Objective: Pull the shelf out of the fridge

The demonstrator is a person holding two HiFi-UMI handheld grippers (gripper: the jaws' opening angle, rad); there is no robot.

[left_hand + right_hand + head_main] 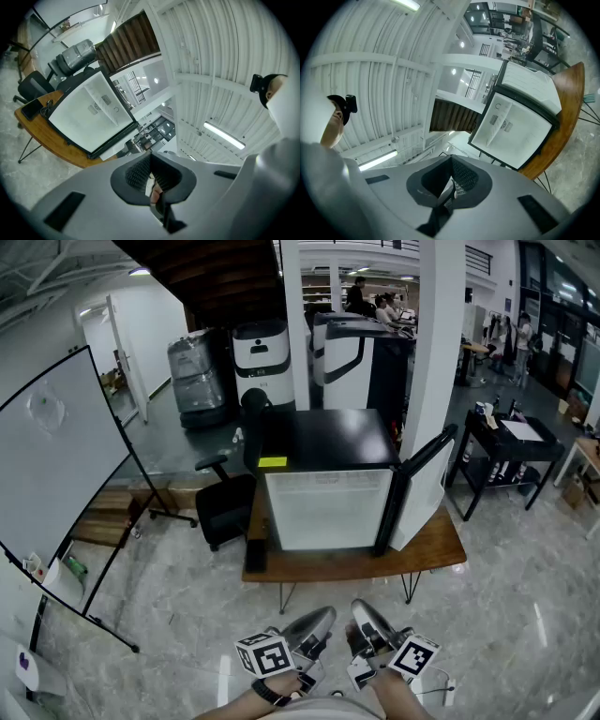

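Fridge open at frame centre, both grippers low at the bottom edge.
The left gripper (325,616) and right gripper (364,610) have their jaws pressed together on nothing, well apart from the fridge (328,507) on the surface (441,545). The shelf (112,105) sits inside the fridge; it looks thin, stiff and light, best taken by its front edge.

In the head view the fridge (328,507) interior is washed out white. Its shelf (108,105) is only a faint ridge in the gripper views. The whiteboard (56,465) and the person's forearms (270,696) run off the picture's edges. Distant people (375,304) are too small to tell apart.
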